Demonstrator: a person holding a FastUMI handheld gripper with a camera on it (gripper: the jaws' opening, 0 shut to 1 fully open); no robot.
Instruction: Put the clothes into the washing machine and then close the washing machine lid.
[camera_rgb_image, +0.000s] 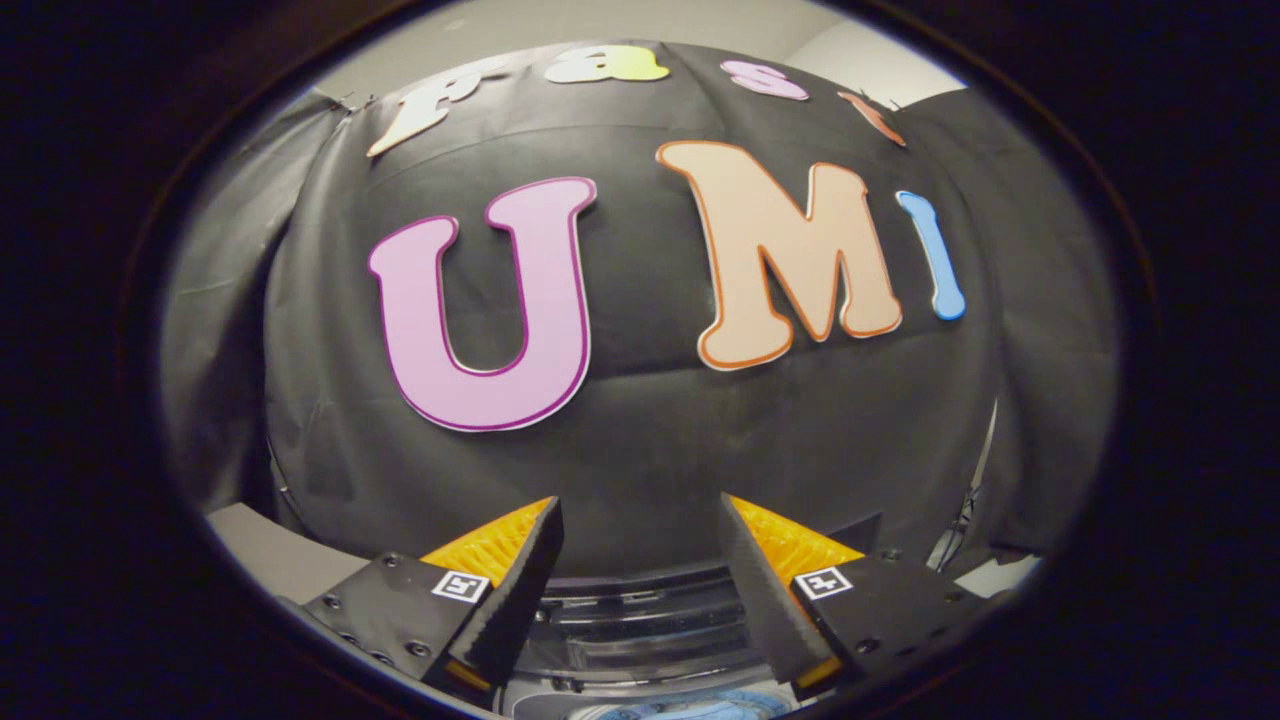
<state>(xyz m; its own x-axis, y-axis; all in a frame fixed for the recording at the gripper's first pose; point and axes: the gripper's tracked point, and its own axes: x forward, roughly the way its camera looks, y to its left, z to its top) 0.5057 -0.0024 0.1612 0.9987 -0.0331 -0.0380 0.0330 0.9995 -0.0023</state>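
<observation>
My gripper (640, 525) points at the booth's black wall, its two fingers apart with nothing between them. Below and between the fingers I see the top of the washing machine (640, 625), a dark ribbed panel at its back. At the very bottom a bit of pale blue cloth (690, 708) shows, seemingly lying in the machine's opening. The lid's position is hidden from me.
The black cloth wall (640, 440) stands close behind the machine. A pale table or floor surface (275, 555) shows to the left of the fingers, and a thin white pole (985, 470) stands at the right.
</observation>
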